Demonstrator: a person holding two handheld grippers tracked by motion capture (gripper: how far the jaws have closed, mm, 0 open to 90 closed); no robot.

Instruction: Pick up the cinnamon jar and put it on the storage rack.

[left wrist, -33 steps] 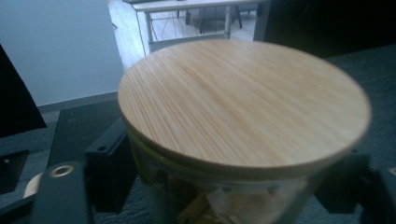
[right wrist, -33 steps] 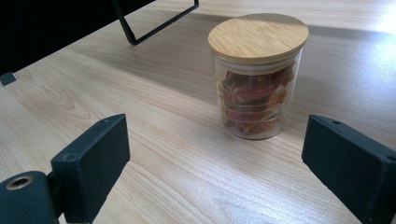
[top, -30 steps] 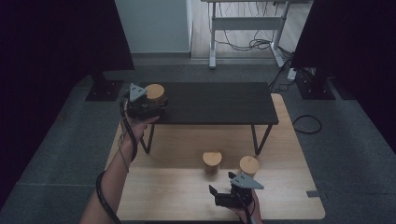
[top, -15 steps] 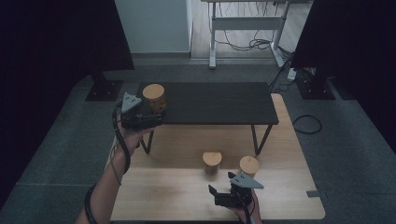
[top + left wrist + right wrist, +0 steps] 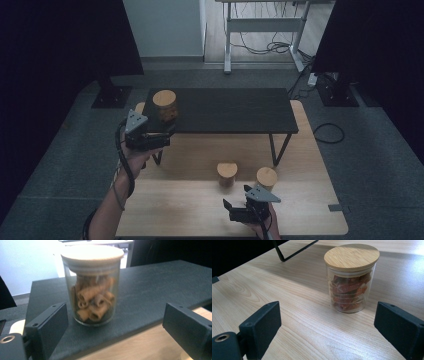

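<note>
1. Left tongs (image 5: 159,141) are held up in the person's left hand (image 5: 136,159) at the left end of the black shelf (image 5: 225,110), with the grey plate on top and a cable trailing down the forearm. The jaws stand wide apart and released, empty.
2. In the left gripper view the left tongs (image 5: 115,327) frame a glass jar (image 5: 92,285) with a pale lid, filled with tan rolled pieces. It stands upright on the black shelf (image 5: 155,287) near its front left corner, beyond the jaw tips, touching neither jaw. That view is slightly blurred.
3. From above, the same jar (image 5: 165,105) sits at the shelf's left end, just beyond the left tongs.
4. The shelf stands on thin dark legs over the light wooden table (image 5: 190,210).
5. Two more wooden-lidded jars stand on the table in front of the shelf — the middle jar (image 5: 227,173) and, just right of it, the right jar (image 5: 266,178), near each other but apart.
6. Right tongs (image 5: 231,210) rest low at the table's near edge, below the two jars, jaws spread and released, empty.
7. In the right gripper view the right tongs (image 5: 327,327) frame a jar (image 5: 351,277) with reddish-brown pieces — upright on the wood, clear of both jaws. I cannot tell which of the two table jars this is.
</note>
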